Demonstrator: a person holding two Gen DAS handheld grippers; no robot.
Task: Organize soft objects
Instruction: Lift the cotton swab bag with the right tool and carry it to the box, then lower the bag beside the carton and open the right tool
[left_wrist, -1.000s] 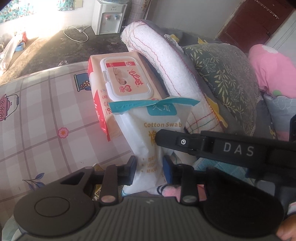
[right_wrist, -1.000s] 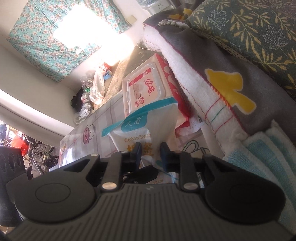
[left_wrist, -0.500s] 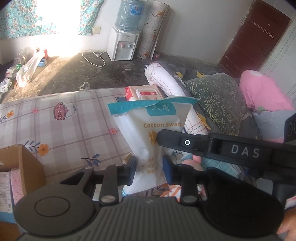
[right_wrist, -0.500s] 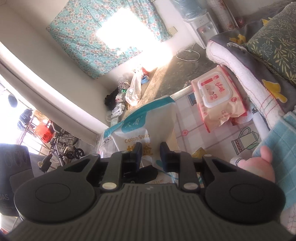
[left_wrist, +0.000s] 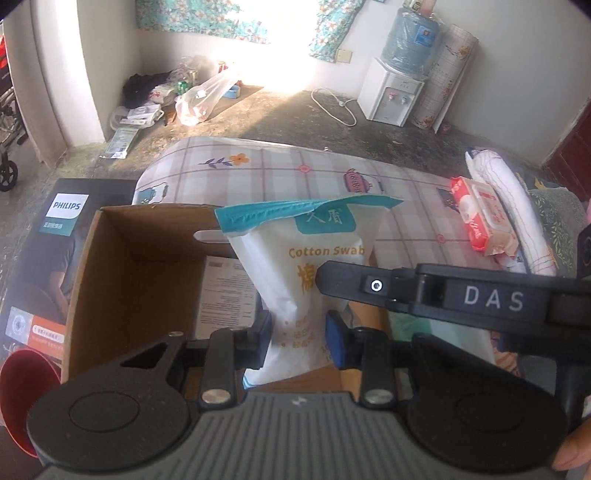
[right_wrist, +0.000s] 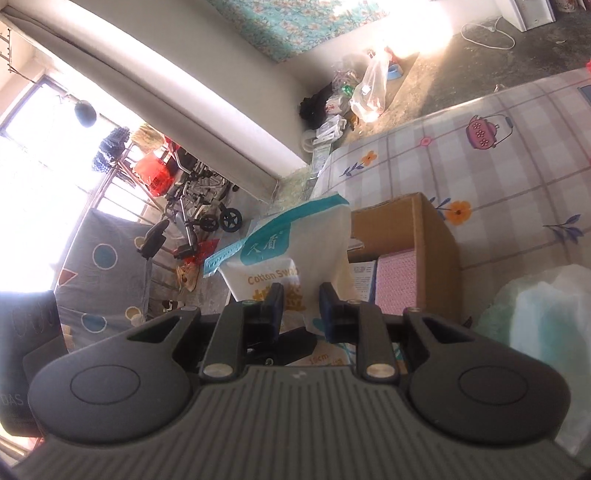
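Both the left gripper (left_wrist: 298, 341) and the right gripper (right_wrist: 301, 308) pinch the cotton swab bag (left_wrist: 314, 266), held upright above the cardboard box (left_wrist: 110, 266), apparently to steady the limp pack for lowering in.

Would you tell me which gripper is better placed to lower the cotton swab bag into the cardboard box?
Left, probably. The left gripper clamps the cotton swab bag directly above the cardboard box. The right gripper also grips it, but from the side.
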